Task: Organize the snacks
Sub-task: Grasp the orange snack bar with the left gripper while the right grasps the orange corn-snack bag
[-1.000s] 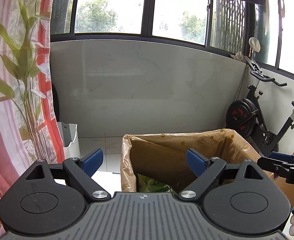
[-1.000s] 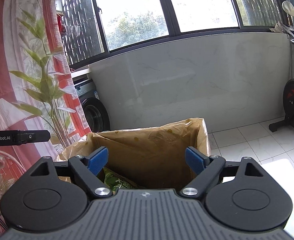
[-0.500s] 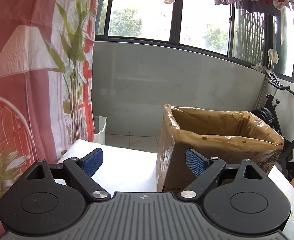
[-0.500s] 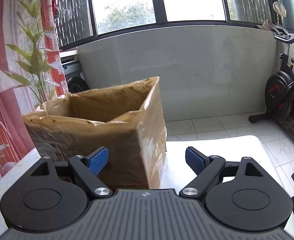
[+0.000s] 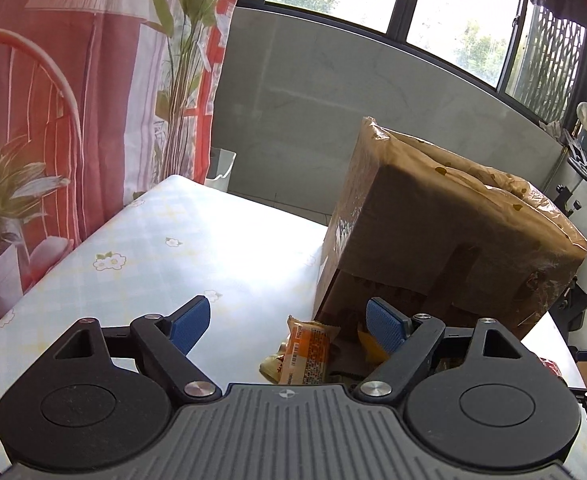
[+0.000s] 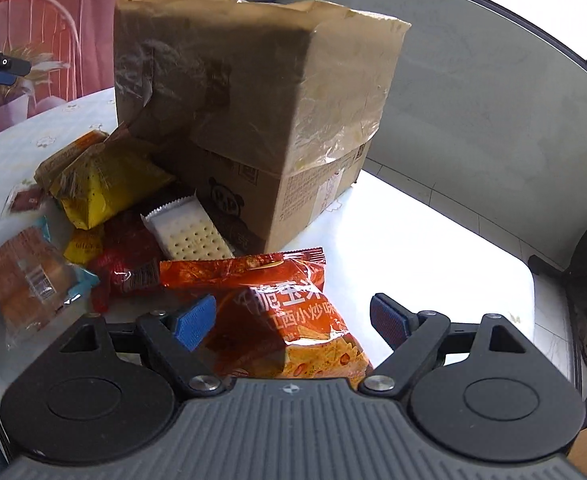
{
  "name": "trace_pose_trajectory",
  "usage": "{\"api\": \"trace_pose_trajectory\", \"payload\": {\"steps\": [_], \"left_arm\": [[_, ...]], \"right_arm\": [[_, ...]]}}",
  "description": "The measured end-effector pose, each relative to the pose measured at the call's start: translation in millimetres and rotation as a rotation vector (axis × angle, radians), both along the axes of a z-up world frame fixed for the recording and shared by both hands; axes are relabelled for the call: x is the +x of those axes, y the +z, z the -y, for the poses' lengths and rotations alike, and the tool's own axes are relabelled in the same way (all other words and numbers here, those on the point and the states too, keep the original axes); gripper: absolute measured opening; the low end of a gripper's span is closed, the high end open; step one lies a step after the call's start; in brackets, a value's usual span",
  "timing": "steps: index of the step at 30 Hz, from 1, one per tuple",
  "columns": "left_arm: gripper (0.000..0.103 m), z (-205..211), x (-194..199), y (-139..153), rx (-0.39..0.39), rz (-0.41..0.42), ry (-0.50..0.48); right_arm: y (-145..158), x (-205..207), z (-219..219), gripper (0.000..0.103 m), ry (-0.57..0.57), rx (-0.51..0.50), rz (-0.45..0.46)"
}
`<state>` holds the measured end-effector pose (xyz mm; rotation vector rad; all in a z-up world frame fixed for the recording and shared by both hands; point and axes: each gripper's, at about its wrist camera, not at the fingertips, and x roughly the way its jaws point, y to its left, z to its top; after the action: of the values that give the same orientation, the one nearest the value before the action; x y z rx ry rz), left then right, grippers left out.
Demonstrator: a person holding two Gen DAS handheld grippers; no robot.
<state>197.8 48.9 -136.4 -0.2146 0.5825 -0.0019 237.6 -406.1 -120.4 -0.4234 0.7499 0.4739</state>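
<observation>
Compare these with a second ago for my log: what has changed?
Both views dropped from the box's open top to the table: the right hand-held gripper now hangs over the orange chip bag, the left hand-held gripper, jaws closing, nears a small orange packet. Nothing gripped; cardboard box unmoved.

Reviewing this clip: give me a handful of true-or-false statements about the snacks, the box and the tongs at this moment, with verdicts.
1. The cardboard box stands on the table. True.
2. The right tongs are clamped on the orange chip bag. False: the bag lies between open pads, untouched.
3. A clear cracker pack lies beside the box. True.
4. The left tongs hold a snack. False: they are empty and closing slightly.
5. All snacks are inside the box. False: several, like the yellow bag, lie on the table.
</observation>
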Motion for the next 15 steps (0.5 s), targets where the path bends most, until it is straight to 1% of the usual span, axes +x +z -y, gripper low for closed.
{"api": "trace_pose_trajectory", "payload": {"steps": [2, 5, 7, 11, 12, 15], "left_arm": [[0.087, 4, 0, 1, 0.01, -0.004, -0.002], [0.087, 9, 0, 1, 0.029, -0.004, -0.008], [0.087, 13, -2, 0, 0.043, -0.005, -0.015], [0.087, 14, -1, -5, 0.051, -0.024, -0.023], [0.087, 14, 0, -7, 0.052, -0.03, -0.022], [0.087, 14, 1, -10, 0.051, -0.038, -0.023]], "right_arm": [[-9, 6, 6, 0.091, 0.025, -0.001, -0.032], [-22, 22, 9, 0.091, 0.021, -0.001, -0.086], [-29, 29, 9, 0.091, 0.019, 0.024, -0.11], [-39, 32, 3, 0.091, 0.013, 0.075, -0.128], [-41, 31, 1, 0.092, 0.006, 0.08, -0.12], [-46, 30, -2, 0.092, -0.034, 0.109, -0.114]]}}
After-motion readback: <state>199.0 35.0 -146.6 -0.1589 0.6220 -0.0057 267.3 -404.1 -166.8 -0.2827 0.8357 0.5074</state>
